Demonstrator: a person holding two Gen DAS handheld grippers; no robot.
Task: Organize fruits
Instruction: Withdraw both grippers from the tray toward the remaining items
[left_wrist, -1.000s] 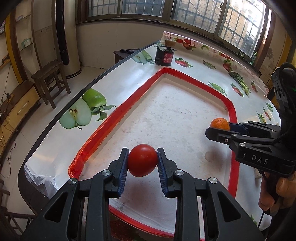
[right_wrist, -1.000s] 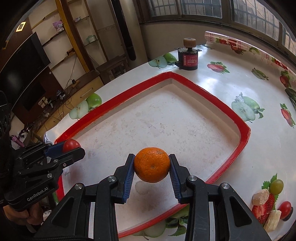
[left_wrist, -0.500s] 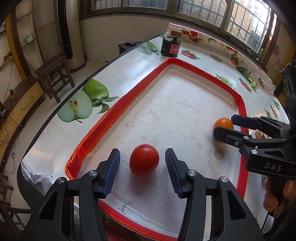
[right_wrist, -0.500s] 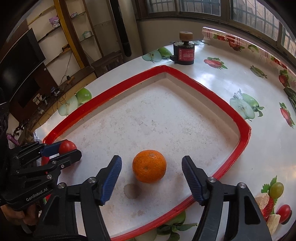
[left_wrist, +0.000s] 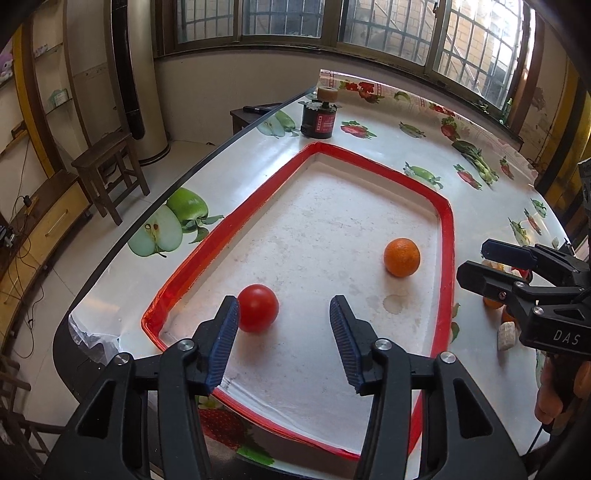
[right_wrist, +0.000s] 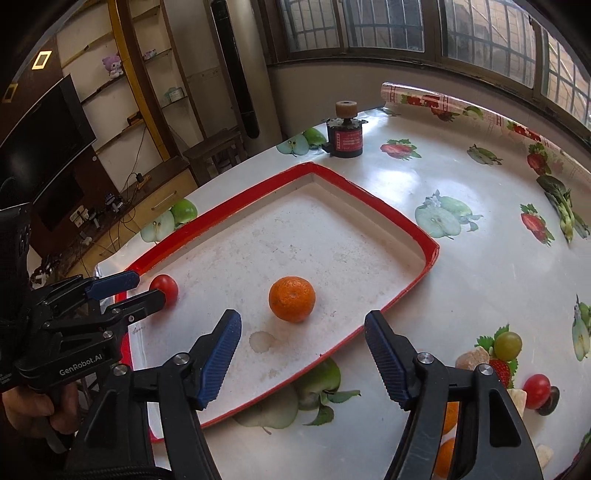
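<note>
A red tomato and an orange lie apart on the white floor of a red-rimmed tray. My left gripper is open and empty, raised just behind the tomato, which sits by its left finger. My right gripper is open and empty, drawn back behind the orange. The right wrist view also shows the tomato at the tray's left end, partly behind the left gripper. The right gripper shows at the right of the left wrist view.
A dark jar with a cork-coloured top stands beyond the tray's far end, also in the right wrist view. The table has a fruit-printed cloth. The table edge runs along the left, with a wooden stool beyond.
Both grippers opened and let go of their fruits onto the tray, then pulled back and up. The tomato and orange now rest free on the tray floor.
</note>
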